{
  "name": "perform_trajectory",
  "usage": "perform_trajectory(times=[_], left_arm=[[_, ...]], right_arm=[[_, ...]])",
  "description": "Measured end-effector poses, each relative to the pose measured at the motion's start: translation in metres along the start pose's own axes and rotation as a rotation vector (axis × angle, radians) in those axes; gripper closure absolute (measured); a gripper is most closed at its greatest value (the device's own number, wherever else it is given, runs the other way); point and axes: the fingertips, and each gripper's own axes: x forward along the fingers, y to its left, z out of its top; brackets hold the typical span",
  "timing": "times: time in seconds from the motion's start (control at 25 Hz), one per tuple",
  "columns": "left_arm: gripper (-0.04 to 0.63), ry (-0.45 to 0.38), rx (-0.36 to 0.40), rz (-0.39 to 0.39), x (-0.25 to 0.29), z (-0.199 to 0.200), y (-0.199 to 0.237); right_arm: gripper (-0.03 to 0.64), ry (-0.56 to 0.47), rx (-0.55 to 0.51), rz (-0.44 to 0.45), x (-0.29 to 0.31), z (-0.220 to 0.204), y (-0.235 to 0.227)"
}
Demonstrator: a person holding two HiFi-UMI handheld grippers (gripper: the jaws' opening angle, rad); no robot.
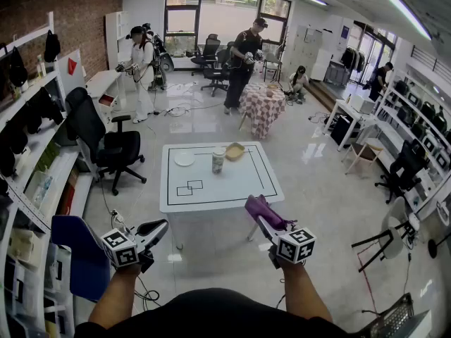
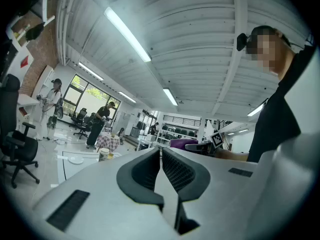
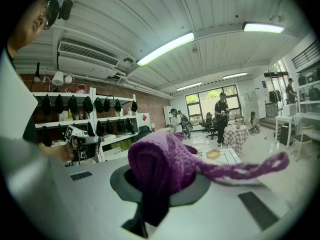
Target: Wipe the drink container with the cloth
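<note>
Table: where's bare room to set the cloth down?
Near half of the white table is bare, from the marked squares rightward to the right edge. Crowded along the far edge: plate, drink container, tan tray.

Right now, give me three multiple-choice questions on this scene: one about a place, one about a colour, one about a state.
1. Where is the drink container? A. on the floor; B. on the white table, between the plate and the tan tray; C. on a shelf.
2. What colour is the cloth? A. white; B. green; C. purple.
3. How are the left gripper's jaws? A. shut, nothing between them; B. wide open; C. shut on the cloth.
Answers: 1 B, the head view shows it standing on the table between those two; 2 C, it shows purple in the head view and the right gripper view; 3 A, the left gripper view shows the jaws together and empty.
</note>
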Motion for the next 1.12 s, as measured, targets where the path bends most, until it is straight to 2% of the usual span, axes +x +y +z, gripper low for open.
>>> perform_trajectory(times=[0.4,0.64,0.84,1.12], left_arm=[[0.56,-0.053,0.062,0.037,-0.032,0.022,-0.004],[0.56,-0.051,0.096,0.074,-0.031,0.027,-0.003],[0.56,-0.04,0.124,0.062,-0.017,0.023,0.001],[0.56,-0.01,0.156,0.089,-0.001,0.019,0.019]], right_arm=[[0.538,-0.016,-0.045,-0.021,-0.014,0.003,0.014],[0.539,-0.006,-0.073,-0.024,-0.018,-0.001,0.023],[0.54,-0.002,-0.054,-0.049,-0.016,-0.005,0.01],[0.54,0.015,-0.026,-0.059,0.004,-0.012,-0.015]])
